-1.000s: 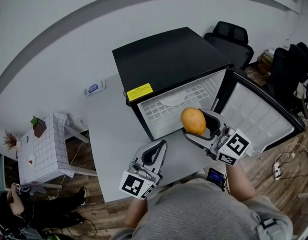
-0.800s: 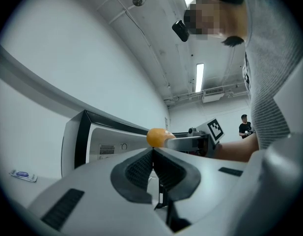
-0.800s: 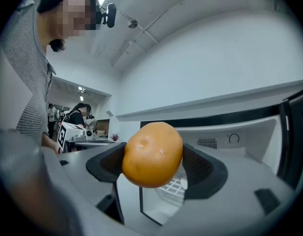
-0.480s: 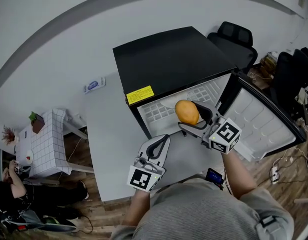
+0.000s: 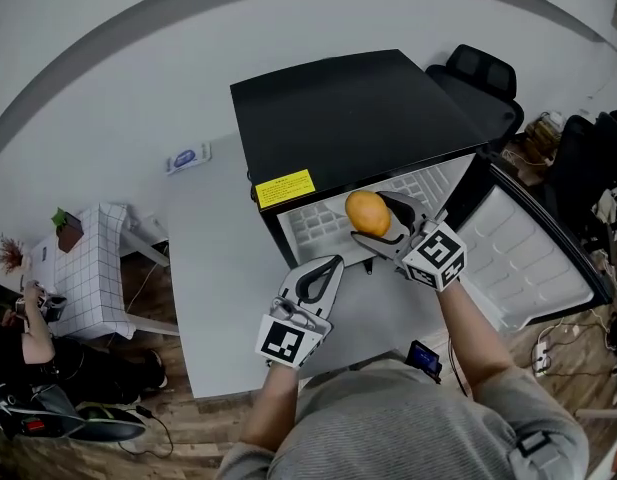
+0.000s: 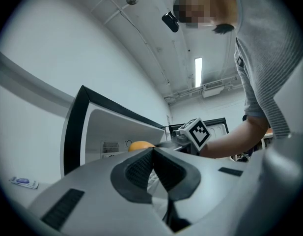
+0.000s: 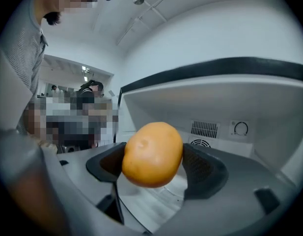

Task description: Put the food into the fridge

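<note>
A black mini fridge (image 5: 348, 108) stands with its door (image 5: 533, 258) swung open to the right, showing a white inside with a wire shelf (image 5: 333, 220). My right gripper (image 5: 373, 218) is shut on an orange-yellow fruit (image 5: 367, 212), held at the fridge's opening; in the right gripper view the fruit (image 7: 152, 154) sits between the dark pads (image 7: 203, 168) in front of the fridge's white back wall (image 7: 225, 117). My left gripper (image 5: 323, 278) is shut and holds nothing, low in front of the fridge; its closed jaws (image 6: 152, 168) point at the fridge, with the fruit (image 6: 140, 145) beyond.
The fridge rests on a grey floor panel (image 5: 213, 258) against a white wall. Black office chairs (image 5: 483, 78) stand behind the open door. A small white table (image 5: 83, 278) is at the left. A blue-and-white card (image 5: 185, 157) lies on the floor near the wall.
My right gripper has carried the fruit up and left, from in front of the open door to the fridge's opening. The left gripper shifted slightly toward the fridge.
</note>
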